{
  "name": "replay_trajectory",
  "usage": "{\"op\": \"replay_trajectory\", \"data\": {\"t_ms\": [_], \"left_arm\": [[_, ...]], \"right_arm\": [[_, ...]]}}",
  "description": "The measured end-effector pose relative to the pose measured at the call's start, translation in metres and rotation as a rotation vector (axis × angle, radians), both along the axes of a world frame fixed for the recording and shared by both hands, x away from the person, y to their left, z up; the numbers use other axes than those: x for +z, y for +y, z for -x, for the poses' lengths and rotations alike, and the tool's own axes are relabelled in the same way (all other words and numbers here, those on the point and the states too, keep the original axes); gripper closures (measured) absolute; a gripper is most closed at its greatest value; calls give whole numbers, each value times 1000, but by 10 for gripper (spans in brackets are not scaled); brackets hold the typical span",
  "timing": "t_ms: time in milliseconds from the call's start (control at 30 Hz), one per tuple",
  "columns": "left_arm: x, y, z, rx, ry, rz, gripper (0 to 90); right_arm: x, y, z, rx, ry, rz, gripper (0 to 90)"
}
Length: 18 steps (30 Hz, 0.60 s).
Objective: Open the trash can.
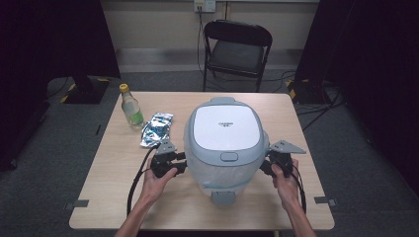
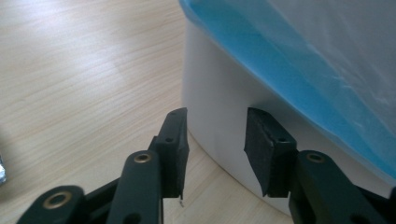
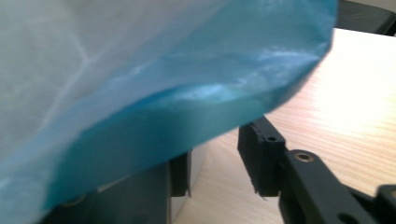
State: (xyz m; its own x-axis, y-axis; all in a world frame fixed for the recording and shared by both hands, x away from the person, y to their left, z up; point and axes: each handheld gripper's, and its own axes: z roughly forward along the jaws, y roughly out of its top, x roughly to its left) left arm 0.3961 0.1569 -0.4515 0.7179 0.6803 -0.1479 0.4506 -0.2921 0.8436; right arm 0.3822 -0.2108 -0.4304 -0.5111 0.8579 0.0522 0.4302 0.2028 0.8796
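A white pedal bin (image 1: 225, 143) with a pale blue-grey lid stands in the middle of the wooden table (image 1: 113, 168). A blue plastic liner (image 2: 280, 60) hangs over its rim and down its sides. My left gripper (image 1: 170, 160) sits low at the bin's left side. In the left gripper view its jaws (image 2: 215, 149) are open, close against the white wall (image 2: 219, 98), with nothing between them. My right gripper (image 1: 273, 162) is at the bin's right side. Its jaws (image 3: 214, 163) are open too, and the hanging liner (image 3: 187, 93) covers part of one.
A clear bottle (image 1: 131, 108) with a yellow cap and a silver-blue foil packet (image 1: 157, 127) lie at the table's back left. The bin's foot pedal (image 1: 223, 197) points toward the near edge. A black folding chair (image 1: 236, 49) stands beyond the table.
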Motion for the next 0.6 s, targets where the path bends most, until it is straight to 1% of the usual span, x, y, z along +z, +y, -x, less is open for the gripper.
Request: {"op": "replay_trajectory", "data": {"t_ms": [67,133,167,200,233,267,300,333,433,467,500,533,567,600], "left_arm": [[-1,2,-1,5,11,-9,515],[-2,4,-2,-6,30,-10,460],[-3,5,-1,-2,28,-19,436],[-3,7,-1,-1,28,-26,415],[-2,10,0,4,28,-33,415],[-2,13,1,12,29,-23,403],[-1,17,2,18,26,-1,396],[1,22,3,15,30,8,391],[6,32,6,-3,33,51,372],[8,35,8,-6,27,67,372],[10,38,10,-17,16,72,373],[12,40,11,-33,12,94,381],[14,42,13,-38,6,106,405],[16,43,15,-40,1,111,418]], "right_arm": [[-1,-1,-1,-21,-8,12,509],[-3,-3,-3,-35,-7,39,397],[-4,-4,-4,-40,1,35,358],[-10,-7,-5,-33,23,52,287],[-10,-7,-5,-33,23,52,287],[-14,-8,-4,-32,35,62,285],[-19,-10,-3,-32,48,68,288],[-23,-12,-2,-37,64,82,282],[-37,-20,3,-52,101,102,281],[-42,-22,4,-61,110,110,282],[-46,-25,6,-61,122,121,281],[-51,-26,8,-59,137,133,279],[-55,-28,9,-61,148,146,276],[-59,-29,10,-61,163,147,270]]}}
